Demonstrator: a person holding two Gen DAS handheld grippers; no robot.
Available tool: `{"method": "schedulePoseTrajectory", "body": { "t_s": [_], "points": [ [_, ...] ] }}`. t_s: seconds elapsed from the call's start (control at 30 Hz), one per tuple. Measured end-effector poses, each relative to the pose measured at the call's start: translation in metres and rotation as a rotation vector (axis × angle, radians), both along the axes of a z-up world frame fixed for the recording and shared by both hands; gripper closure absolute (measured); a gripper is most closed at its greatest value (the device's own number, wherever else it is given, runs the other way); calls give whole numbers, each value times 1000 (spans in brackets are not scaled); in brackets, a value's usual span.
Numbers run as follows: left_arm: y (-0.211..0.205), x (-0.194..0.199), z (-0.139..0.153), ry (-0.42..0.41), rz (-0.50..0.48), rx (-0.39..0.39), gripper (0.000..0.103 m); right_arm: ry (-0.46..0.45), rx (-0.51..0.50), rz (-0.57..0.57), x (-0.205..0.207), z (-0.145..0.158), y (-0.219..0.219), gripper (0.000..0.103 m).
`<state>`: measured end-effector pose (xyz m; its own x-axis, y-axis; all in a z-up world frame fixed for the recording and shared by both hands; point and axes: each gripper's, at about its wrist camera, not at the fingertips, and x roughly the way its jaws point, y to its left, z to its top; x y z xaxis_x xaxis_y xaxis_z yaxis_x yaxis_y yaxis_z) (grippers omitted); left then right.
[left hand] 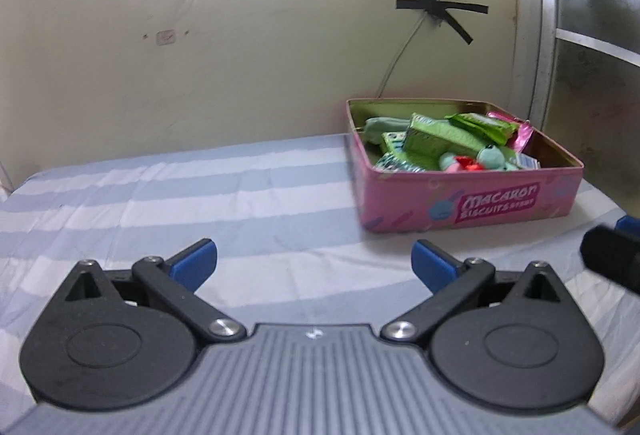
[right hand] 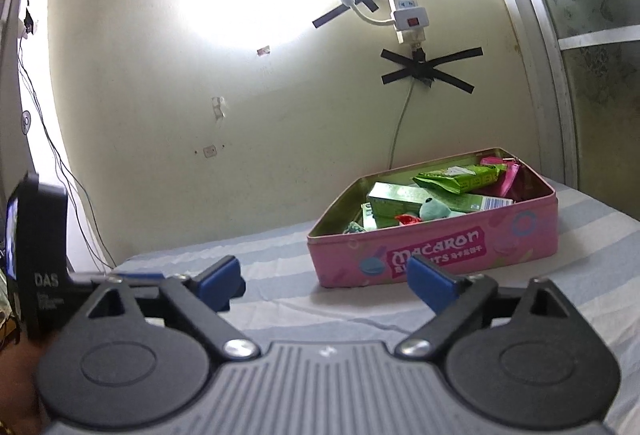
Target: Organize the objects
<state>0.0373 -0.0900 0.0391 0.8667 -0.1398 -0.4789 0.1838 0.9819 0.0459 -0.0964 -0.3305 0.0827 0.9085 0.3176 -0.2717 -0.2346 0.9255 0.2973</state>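
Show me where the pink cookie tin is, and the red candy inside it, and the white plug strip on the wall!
pink cookie tin (left hand: 472, 203): left wrist view, on its front wall.
red candy (right hand: 407, 219): right wrist view, on its shiny wrapper.
white plug strip (right hand: 405, 1): right wrist view, on its middle sockets.

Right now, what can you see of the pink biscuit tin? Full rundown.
The pink tin is a shallow rectangular box with rounded corners, seemingly metal, its inside golden-green. No lid is on it. The front wall reads "Macaron Biscuits" on a magenta label among macaron drawings. It sits flat on the striped sheet near the wall, at the far right. Inside lie green packets, a pink packet, a red-wrapped piece and small teal plush toys, piled loosely. Neither gripper touches it.
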Motion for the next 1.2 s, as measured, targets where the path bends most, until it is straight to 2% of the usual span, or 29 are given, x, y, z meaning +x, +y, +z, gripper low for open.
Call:
{"method": "schedulePoseTrajectory", "body": {
  "t_s": [0.17,0.3,0.43,0.57,0.73,0.97,1.2],
  "points": [
    [14,-7,-9,24,34,-23,0,-2,12,-3,-5,-2,6,2],
    [13,-10,-12,15,56,28,0,5,50,-19,-3,-5,7,0],
    [8,-12,-14,17,69,90,0,27,46,-39,2,-8,9,0],
    [5,-14,-16,26,63,115,0,39,54,-67,5,-12,5,0],
    [1,-13,-18,86,48,101,0,49,62,-111,9,-15,-2,0],
    [-2,-12,-20,120,39,86,0,59,95,-130,13,-19,-8,0],
    [-4,-11,-24,137,42,95,0,57,81,-135,13,-23,-7,0]
  ]
}}
